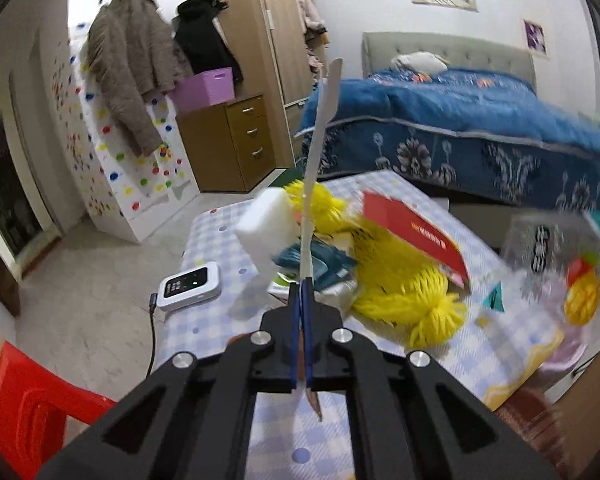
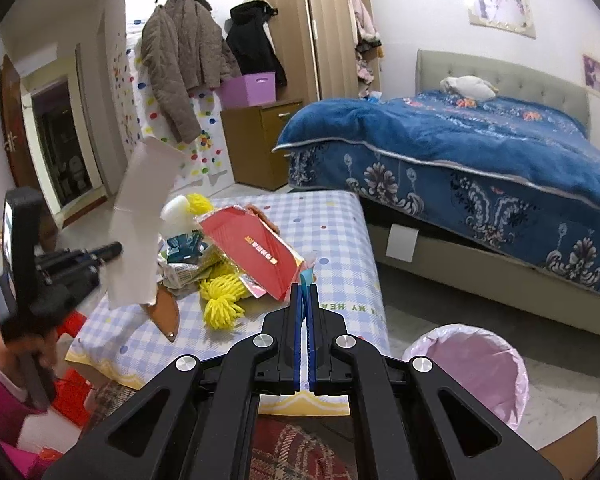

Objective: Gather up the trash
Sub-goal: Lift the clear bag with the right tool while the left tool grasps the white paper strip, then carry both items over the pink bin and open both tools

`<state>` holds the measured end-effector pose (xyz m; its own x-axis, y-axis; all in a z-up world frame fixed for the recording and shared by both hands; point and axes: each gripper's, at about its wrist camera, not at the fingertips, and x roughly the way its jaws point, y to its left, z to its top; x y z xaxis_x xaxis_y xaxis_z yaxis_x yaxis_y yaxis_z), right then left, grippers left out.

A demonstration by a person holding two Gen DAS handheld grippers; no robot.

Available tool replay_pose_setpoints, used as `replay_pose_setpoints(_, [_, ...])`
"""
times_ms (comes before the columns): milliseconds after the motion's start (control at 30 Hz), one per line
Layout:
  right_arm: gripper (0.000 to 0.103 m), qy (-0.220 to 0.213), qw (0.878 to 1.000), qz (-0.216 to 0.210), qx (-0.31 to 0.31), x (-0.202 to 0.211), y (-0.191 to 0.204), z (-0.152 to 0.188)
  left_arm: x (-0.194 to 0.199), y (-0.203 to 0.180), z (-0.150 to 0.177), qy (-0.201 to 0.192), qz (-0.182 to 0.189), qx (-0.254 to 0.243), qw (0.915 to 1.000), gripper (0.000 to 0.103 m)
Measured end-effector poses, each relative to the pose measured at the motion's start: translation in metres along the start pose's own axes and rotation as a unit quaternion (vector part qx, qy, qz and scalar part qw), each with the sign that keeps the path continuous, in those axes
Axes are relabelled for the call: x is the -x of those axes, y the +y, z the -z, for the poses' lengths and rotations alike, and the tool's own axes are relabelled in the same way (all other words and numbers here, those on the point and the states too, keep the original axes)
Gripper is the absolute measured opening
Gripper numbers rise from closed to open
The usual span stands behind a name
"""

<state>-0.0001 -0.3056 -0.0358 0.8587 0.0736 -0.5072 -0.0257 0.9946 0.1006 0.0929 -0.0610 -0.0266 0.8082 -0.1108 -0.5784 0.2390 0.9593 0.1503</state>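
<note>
The left gripper [image 1: 303,284] points downward, clamped on a white paper sheet [image 2: 140,216] lifted above the tabletop [image 2: 340,220] beside the trash pile [image 2: 236,256]. The right gripper [image 2: 305,292], jaws together with nothing visibly held, tilts down over the tabletop's near edge; a pink-lined bin [image 2: 476,368] stands on the floor to its right.

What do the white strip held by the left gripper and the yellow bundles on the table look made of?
White strip: thin matte paper or card, seemingly brown on the back; it creases and stands stiff in the left gripper. Yellow bundles: likely foam fruit netting, going by the open mesh and gathered ends, though yarn is possible.
</note>
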Motion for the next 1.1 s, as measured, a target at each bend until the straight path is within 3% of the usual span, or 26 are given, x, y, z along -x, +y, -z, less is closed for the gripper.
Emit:
replay_pose_setpoints(200, [0.002,-0.014,1.000,0.023,-0.005,0.018,-0.009,0.003,0.035,0.007,-0.007,0.004,0.099,0.052,0.9937,0.000])
replay_pose_setpoints(467, [0.002,-0.004,0.997,0.068,-0.038,0.037,-0.049,0.021,0.040,-0.070,-0.001,0.023,0.200,0.013,0.9794,0.000])
replay_pose_setpoints(767, [0.002,0.016,0.985,0.151,-0.080,0.050,-0.114,0.048,0.004,-0.178,-0.010,0.042,0.256,-0.057,0.9641,0.000])
replay_pose_setpoints(1100, [0.002,0.066,0.967,0.216,-0.114,0.023,-0.171,0.068,-0.057,-0.288,-0.005,0.088,0.295,-0.121,0.9435,0.000])
